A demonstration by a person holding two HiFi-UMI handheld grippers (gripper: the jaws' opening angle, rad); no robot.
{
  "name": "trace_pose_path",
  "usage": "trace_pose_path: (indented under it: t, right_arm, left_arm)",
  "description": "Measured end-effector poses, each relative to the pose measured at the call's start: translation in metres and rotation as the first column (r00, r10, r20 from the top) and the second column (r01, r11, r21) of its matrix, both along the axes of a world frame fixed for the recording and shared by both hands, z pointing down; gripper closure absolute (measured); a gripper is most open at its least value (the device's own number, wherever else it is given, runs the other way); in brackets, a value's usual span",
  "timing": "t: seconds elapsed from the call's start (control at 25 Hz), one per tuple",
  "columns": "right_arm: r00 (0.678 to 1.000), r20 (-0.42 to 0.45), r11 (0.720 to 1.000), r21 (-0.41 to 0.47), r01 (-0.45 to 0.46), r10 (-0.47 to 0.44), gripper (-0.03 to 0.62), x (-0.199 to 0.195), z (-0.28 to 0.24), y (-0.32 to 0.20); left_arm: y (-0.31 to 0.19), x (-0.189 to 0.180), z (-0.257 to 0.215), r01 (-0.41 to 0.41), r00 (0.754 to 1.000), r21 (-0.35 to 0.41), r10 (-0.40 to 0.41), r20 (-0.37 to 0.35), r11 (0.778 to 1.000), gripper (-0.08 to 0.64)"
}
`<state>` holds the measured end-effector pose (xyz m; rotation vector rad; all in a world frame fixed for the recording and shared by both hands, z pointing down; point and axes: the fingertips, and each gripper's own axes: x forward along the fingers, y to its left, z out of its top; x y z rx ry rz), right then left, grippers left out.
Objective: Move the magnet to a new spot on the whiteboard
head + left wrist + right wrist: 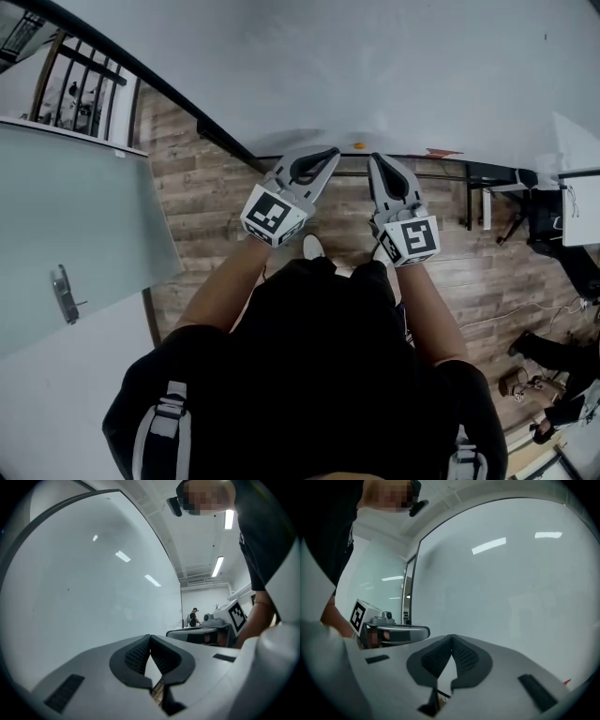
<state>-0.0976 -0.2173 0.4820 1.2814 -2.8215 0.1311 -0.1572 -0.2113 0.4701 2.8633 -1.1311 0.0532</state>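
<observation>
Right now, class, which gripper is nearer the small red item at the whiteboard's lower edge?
Right. In the head view, the right gripper sits just left of the small red item; the left gripper lies farther left, beyond the right gripper.

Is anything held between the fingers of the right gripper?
No, the right gripper has its fingers touching at their tips, with nothing between them.

No readable text or labels
</observation>
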Motion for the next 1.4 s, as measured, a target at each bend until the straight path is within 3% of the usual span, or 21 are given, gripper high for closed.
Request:
trace_pose_path:
  t: [0.36, 0.6, 0.92, 1.4]
  right_arm:
    - [0.993, 0.021, 0.993, 0.041, 0.111, -0.112, 0.597, 0.006, -0.063, 0.021]
    - [0.992, 0.024, 0.990, 0.069, 0.123, -0.125, 0.598, 0.014, -0.095, 0.027]
    - [0.993, 0.015, 0.986, 0.124, 0.115, -0.117, 0.600, 0.019, -0.129, 0.030]
    - [0.993, 0.020, 0.985, 0.132, 0.110, -0.113, 0.600, 0.024, -0.135, 0.031]
  left_arm:
    - [0.009, 0.007, -0.063, -0.017, 1.000, 0.035, 0.017, -0.008, 0.999, 0.555]
    - [0.016, 0.015, -0.095, -0.057, 0.998, 0.039, 0.057, -0.006, 0.998, 0.555]
    - [0.020, 0.018, -0.119, -0.048, 0.999, 0.093, 0.046, 0.026, 0.994, 0.555]
    - [0.023, 0.015, -0.127, -0.030, 1.000, 0.133, 0.029, 0.012, 0.991, 0.555]
